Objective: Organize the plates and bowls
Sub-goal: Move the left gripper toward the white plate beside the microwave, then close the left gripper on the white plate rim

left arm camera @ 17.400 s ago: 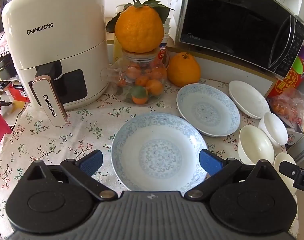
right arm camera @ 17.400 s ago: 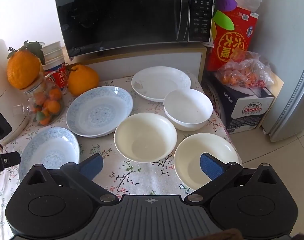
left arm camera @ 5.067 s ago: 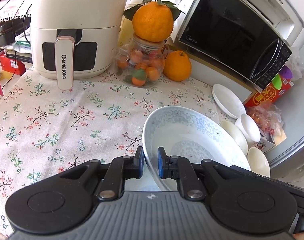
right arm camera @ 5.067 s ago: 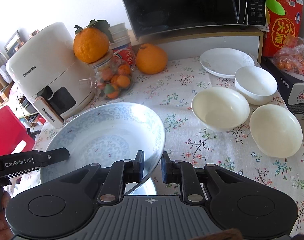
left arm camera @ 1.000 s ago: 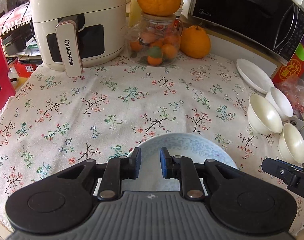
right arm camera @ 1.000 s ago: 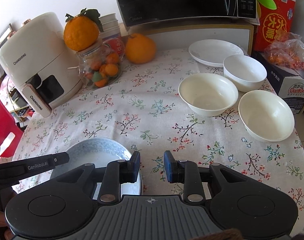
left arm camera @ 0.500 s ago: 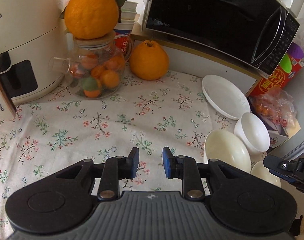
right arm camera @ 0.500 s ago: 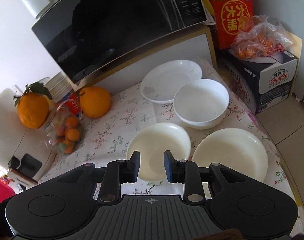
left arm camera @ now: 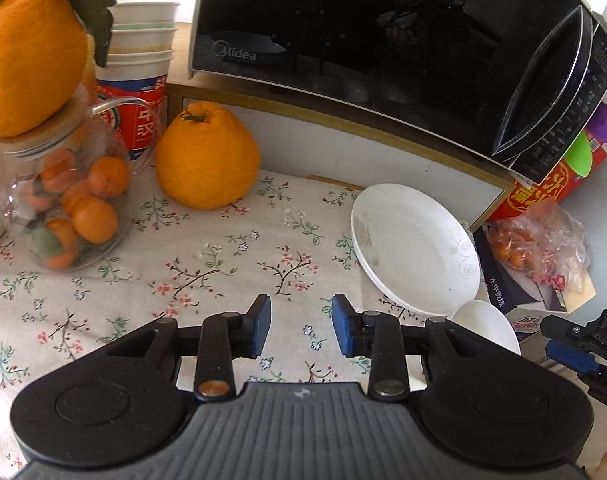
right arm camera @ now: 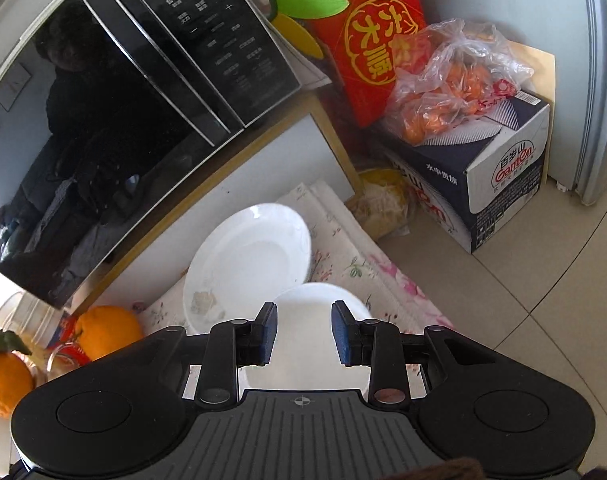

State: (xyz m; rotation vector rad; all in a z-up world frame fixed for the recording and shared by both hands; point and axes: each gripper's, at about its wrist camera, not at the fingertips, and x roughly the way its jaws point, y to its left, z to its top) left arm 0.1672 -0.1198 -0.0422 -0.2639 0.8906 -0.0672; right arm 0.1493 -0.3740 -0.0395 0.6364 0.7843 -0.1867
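Both grippers, fingers parted and empty, have left the blue plates and advanced: left gripper faces the white plate at 2 o'clock; right gripper overhangs the white bowl. White ware is presumably next.

Microwave: "Midea" in pale letters at lower left of the door. Its control panel, seen from the right wrist, shows "10秒", "1分", "5分", "开始 +30秒" and "智能火力"; smaller button labels too fine to read. Red gift box: gold characters "大", "吉" and "顺" in a round emblem. Dark carton: "百岁山", "Ganten", side reading "水中贵族". Red-and-white paper cup: partial "中", "汉"-like character.
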